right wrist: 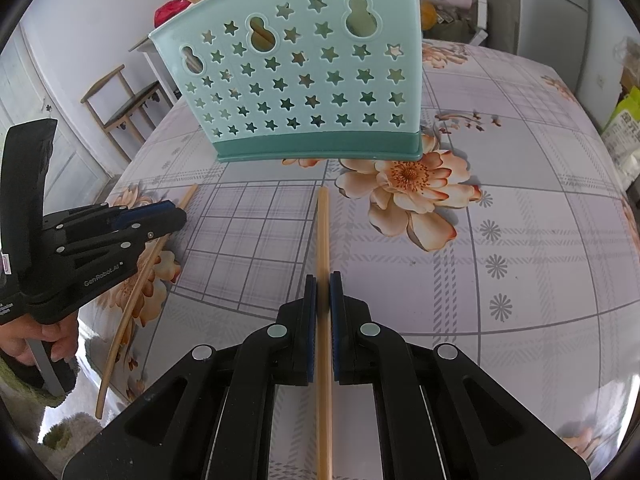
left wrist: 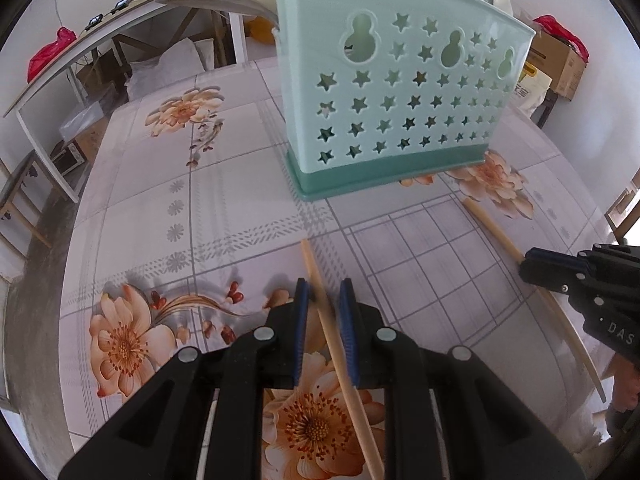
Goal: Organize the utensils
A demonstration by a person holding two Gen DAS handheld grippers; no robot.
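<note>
Left gripper (left wrist: 323, 292) pinches one chopstick (left wrist: 340, 360); right gripper (right wrist: 323, 286) squeezes another chopstick (right wrist: 323, 232); green holder (right wrist: 304, 80) stands ahead.

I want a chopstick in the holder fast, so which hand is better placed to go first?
Probably right: the right gripper is shut squarely on its wooden chopstick, aimed at the mint-green star-punched plastic holder. The left gripper holds its chopstick askew.

Bright, even daylight fills the room; the glossy floral tablecloth (left wrist: 224, 216) throws pale glare near its front edge. Shadows under the mint utensil holder (right wrist: 304, 80) stay soft. Fisheye bending curves walls; black corners vignette both views; slight blur nearest the lenses
</note>
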